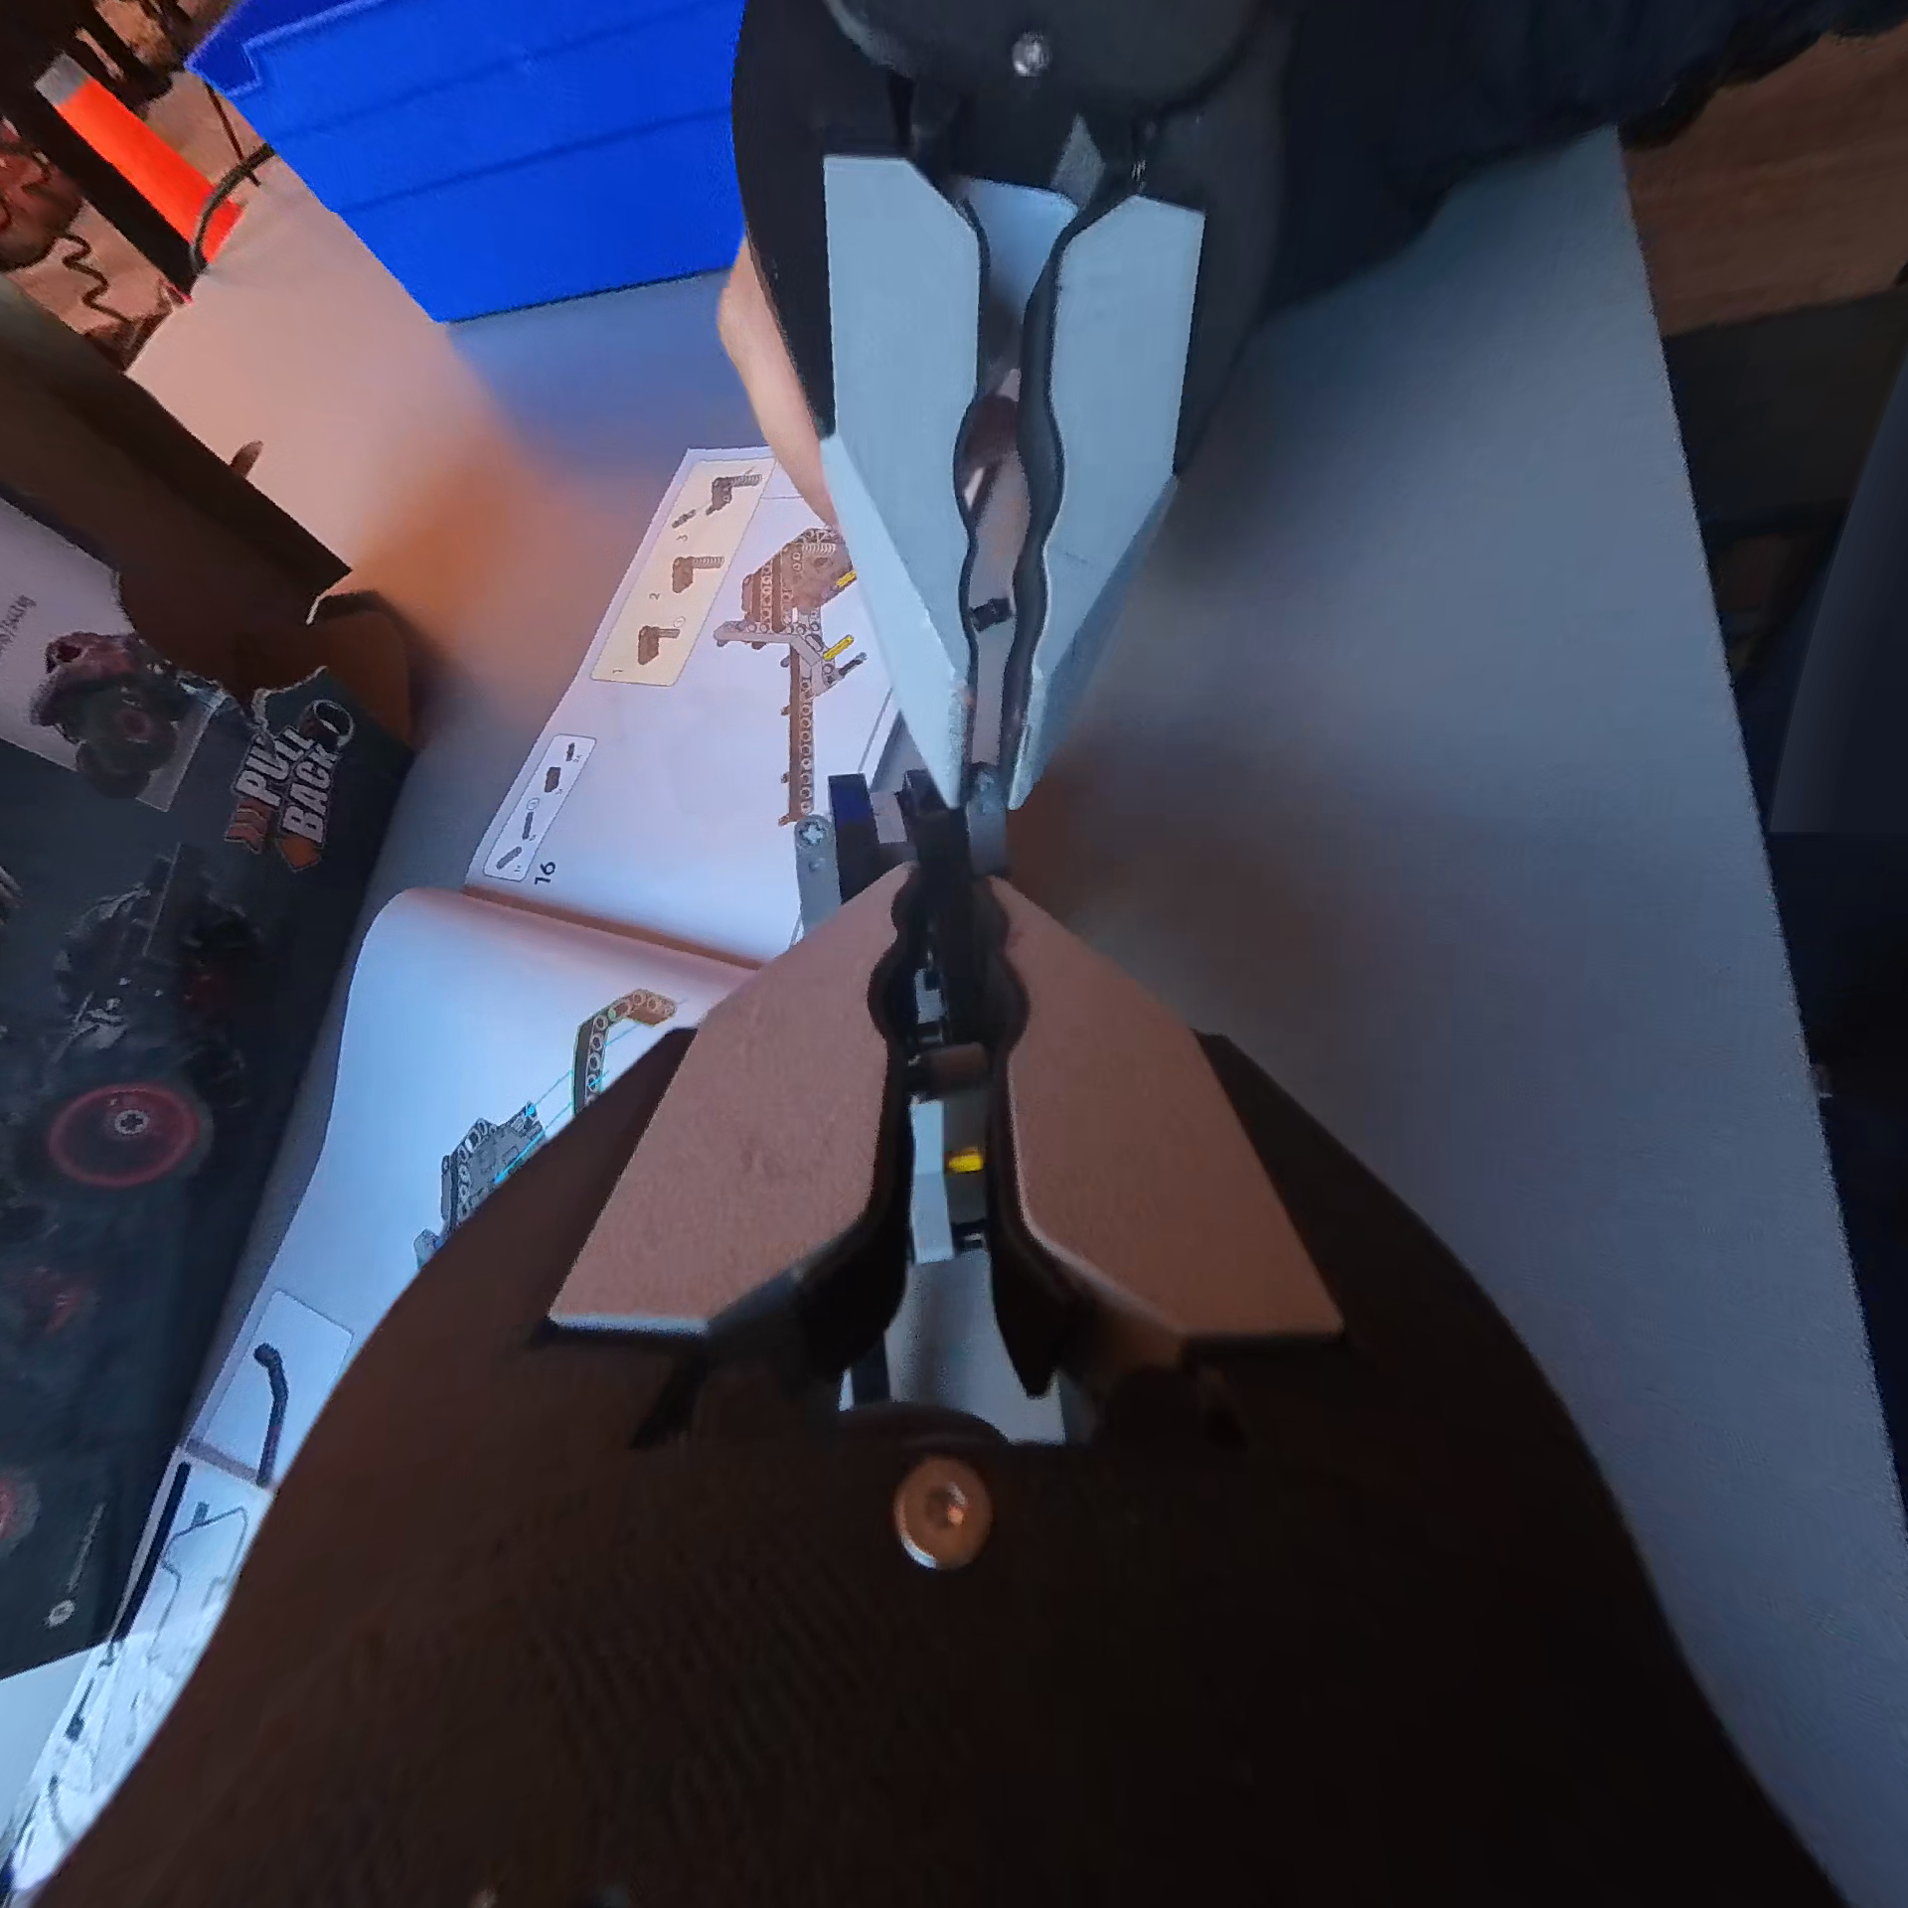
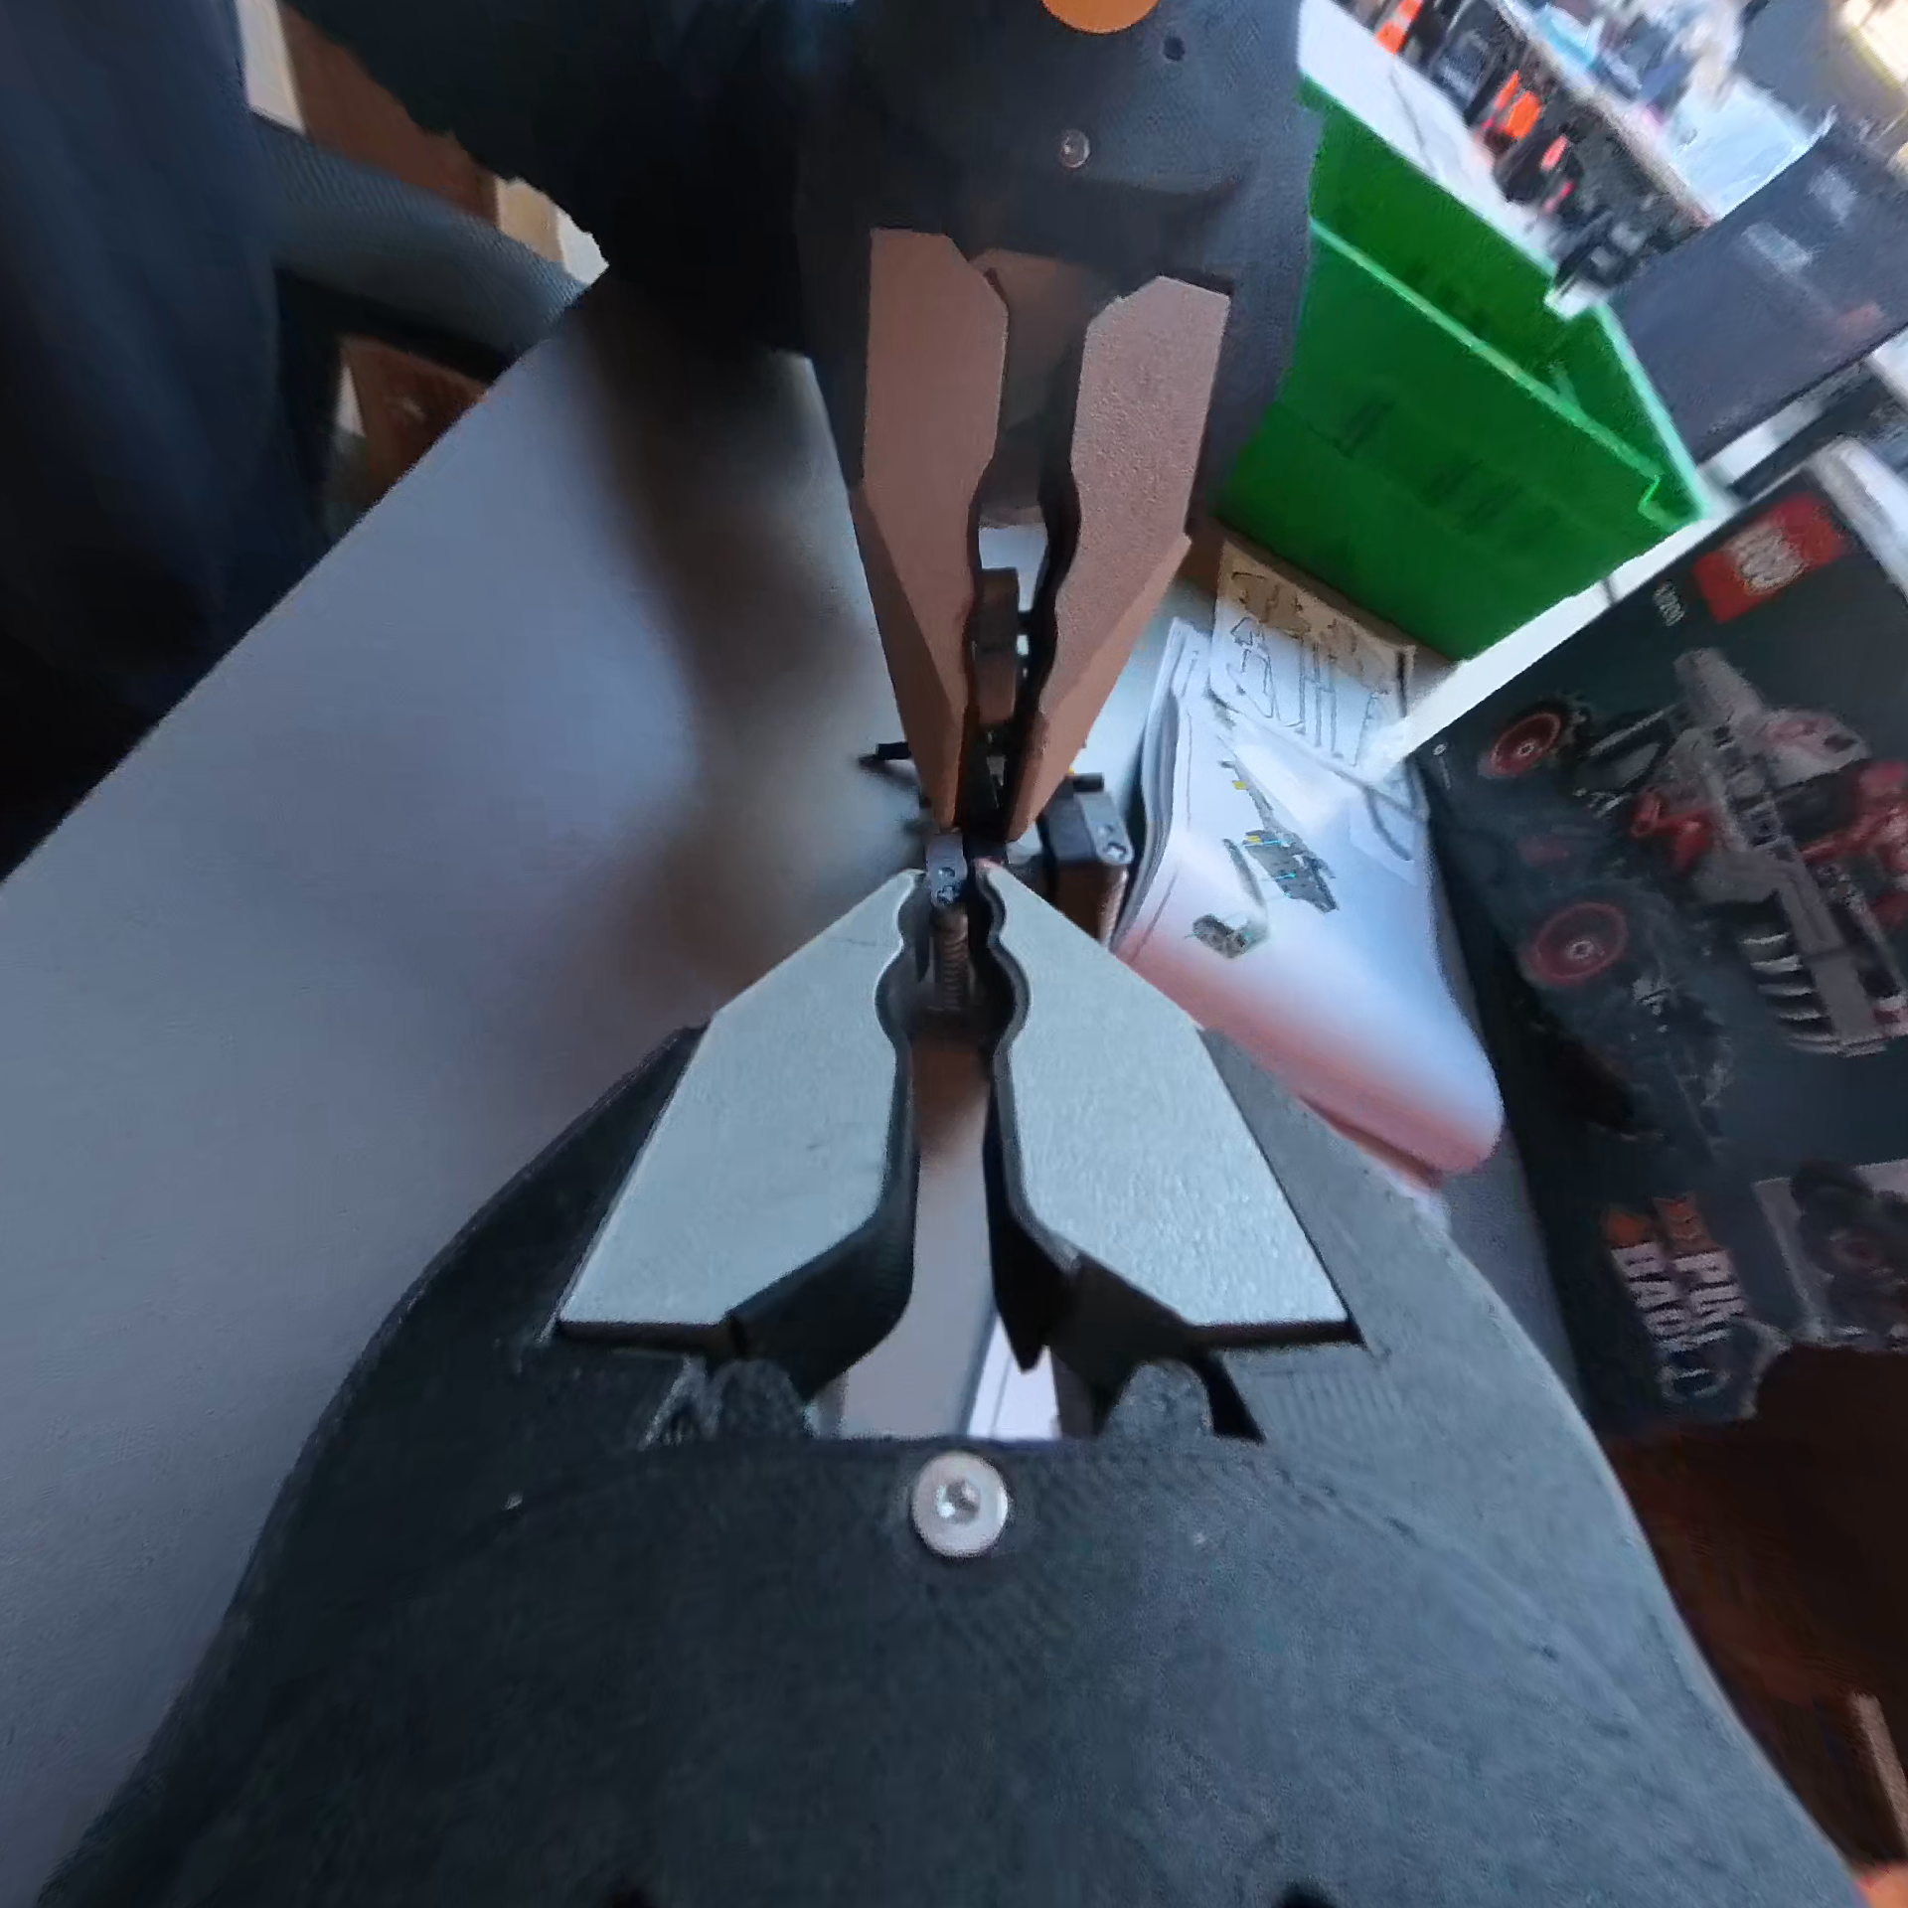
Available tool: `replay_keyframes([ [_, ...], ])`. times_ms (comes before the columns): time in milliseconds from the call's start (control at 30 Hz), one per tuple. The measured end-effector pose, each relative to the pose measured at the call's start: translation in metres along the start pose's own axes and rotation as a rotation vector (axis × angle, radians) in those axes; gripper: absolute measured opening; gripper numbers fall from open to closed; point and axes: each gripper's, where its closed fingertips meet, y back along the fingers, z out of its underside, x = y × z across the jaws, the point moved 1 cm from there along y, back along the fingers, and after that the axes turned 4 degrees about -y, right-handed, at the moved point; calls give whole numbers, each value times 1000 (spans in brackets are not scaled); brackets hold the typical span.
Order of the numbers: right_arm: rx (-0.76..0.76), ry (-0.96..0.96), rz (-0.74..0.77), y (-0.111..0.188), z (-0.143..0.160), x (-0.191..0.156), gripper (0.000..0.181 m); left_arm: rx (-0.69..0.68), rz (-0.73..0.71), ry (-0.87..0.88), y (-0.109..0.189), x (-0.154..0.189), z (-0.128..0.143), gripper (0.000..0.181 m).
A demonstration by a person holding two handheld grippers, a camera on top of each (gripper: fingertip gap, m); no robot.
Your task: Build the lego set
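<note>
My left gripper (image 1: 945, 893), with brown fingers, is shut on a partly built Lego assembly (image 1: 937, 1167) of grey and black parts with a yellow pin. My right gripper (image 2: 948, 886), with grey fingers, is shut on a small dark Lego piece with a coil spring (image 2: 948, 960). The two grippers meet tip to tip above the table. The spring piece's dark end (image 1: 986, 816) touches the assembly's black front (image 1: 934, 826). In the right wrist view the left gripper (image 2: 971, 816) comes in from the top, with the assembly (image 2: 1079, 836) showing beside its tips.
An open instruction booklet (image 1: 661, 764) (image 2: 1270, 929) lies on the white table (image 1: 1394, 929) just under the grippers. The dark Lego box (image 1: 155, 981) (image 2: 1704, 878) lies beside it. A blue bin (image 1: 496, 134) and a green bin (image 2: 1445, 413) stand at the table's far side. My left and right fingertips are right by each other.
</note>
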Motion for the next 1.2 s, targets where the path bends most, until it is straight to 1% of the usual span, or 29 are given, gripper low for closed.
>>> replay_keyframes([
  [67,-2,-55,-50,2,2,-2,4,6,-8,8,-2,0,-1,6],
  [167,-15,3,-22,2,5,-2,4,-10,-40,-25,-4,1,-1,6],
  [267,-28,40,-17,2,4,-4,4,18,-7,31,-4,1,-2,5],
  [333,-41,65,-13,3,5,-6,4,15,-11,14,-4,3,-3,5],
  [500,-7,-14,-72,5,5,-9,3,29,-6,13,-5,6,-5,5],
  [667,-13,4,-80,7,4,-11,3,36,-1,17,-6,8,-7,5],
  [733,-6,26,-36,6,1,-7,4,48,11,25,-4,7,-7,6],
  [833,-4,74,53,8,-1,-1,8,91,37,100,0,3,-9,6],
  [967,-8,75,53,6,-1,-4,5,101,47,125,-2,2,-9,6],
  [1100,19,39,73,4,-1,-2,5,168,47,167,3,-2,-18,5],
  [1133,27,34,80,3,-1,-1,5,163,44,165,3,-3,-17,5],
  [1200,9,87,127,4,0,4,5,143,48,163,2,-2,-13,5],
])
